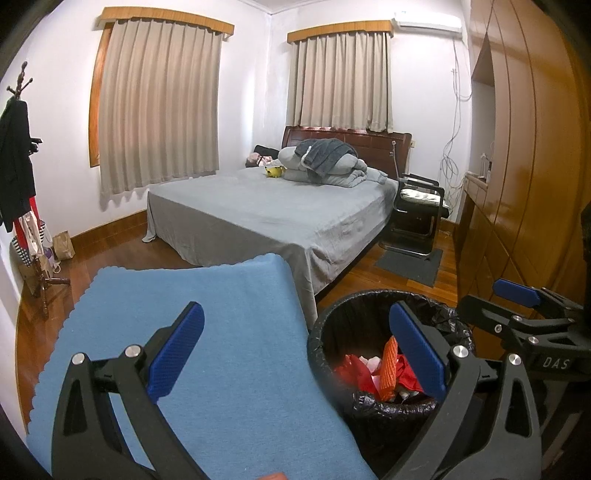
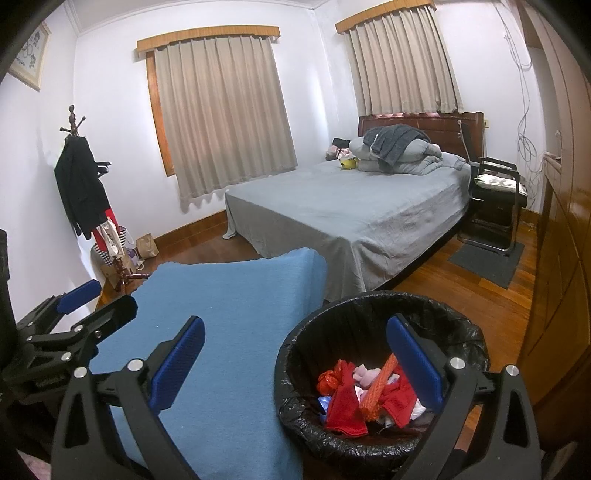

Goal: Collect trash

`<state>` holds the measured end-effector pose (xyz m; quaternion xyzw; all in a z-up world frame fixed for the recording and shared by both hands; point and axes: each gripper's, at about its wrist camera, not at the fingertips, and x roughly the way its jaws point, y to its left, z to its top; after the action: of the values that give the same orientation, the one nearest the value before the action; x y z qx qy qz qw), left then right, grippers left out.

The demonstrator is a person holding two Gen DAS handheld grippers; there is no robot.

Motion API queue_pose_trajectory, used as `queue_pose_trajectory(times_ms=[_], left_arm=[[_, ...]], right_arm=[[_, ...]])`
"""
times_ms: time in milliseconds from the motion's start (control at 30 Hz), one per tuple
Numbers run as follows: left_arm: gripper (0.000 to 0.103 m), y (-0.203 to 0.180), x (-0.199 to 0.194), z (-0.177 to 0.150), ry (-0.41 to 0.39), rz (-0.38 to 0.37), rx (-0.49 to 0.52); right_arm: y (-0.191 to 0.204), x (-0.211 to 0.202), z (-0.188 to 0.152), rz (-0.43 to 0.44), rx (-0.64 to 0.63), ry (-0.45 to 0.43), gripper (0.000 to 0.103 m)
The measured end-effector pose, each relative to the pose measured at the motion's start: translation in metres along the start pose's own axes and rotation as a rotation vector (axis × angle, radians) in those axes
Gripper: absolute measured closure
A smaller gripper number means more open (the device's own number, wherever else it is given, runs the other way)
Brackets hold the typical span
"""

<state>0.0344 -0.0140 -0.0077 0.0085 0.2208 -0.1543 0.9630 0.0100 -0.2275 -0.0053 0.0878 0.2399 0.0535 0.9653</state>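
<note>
Both jaws spread wide, empty: left gripper, right gripper. Below them, blue cloth beside black-lined bin holding red scraps, orange netting, perhaps pale wrappers. Grey bed beyond.

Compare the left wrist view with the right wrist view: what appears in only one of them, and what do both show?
Only the left wrist view shows the air conditioner high on the wall. Only the right wrist view shows the framed picture on the left wall. Both show the black-lined trash bin holding red and orange scraps, the blue cloth, the grey bed, the coat stand, and both grippers, left gripper and right gripper, open and empty.
</note>
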Motion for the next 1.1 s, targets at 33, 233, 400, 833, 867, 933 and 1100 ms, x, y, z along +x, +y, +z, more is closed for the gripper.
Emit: queue_pose_trajectory(times_ms=[33,233,400,833,867,933,1100], left_arm=[[0.005,0.0,-0.0002,0.0001,0.0,0.0,0.0],[0.005,-0.0005,-0.0002,0.0002,0.0,0.0,0.0],[0.005,-0.0005,-0.0002,0.0003,0.0,0.0,0.0],[0.005,-0.0004,-0.0016,0.0003,0.001,0.0,-0.001],[0.005,-0.0006,-0.0019,0.0003,0.001,0.001,-0.001],[0.005,-0.0008,-0.0023,0.0002,0.0,0.001,0.001],[0.005,-0.0005,-0.0015,0.0006,0.0,0.001,0.0]], right_arm=[[0.0002,-0.0001,0.0,0.0,-0.001,0.001,0.006],[-0.0002,-0.0005,0.0004,0.001,-0.002,0.001,0.006],[0.0005,-0.0002,0.0005,0.001,-0.001,0.001,0.006],[0.0009,-0.0004,0.0013,0.001,-0.001,0.001,0.006],[0.001,-0.0004,0.0014,0.001,-0.001,0.002,0.006],[0.0011,-0.0005,0.0016,0.001,-0.001,0.002,0.006],[0.0016,-0.0012,0.0017,0.001,-0.001,0.002,0.006]])
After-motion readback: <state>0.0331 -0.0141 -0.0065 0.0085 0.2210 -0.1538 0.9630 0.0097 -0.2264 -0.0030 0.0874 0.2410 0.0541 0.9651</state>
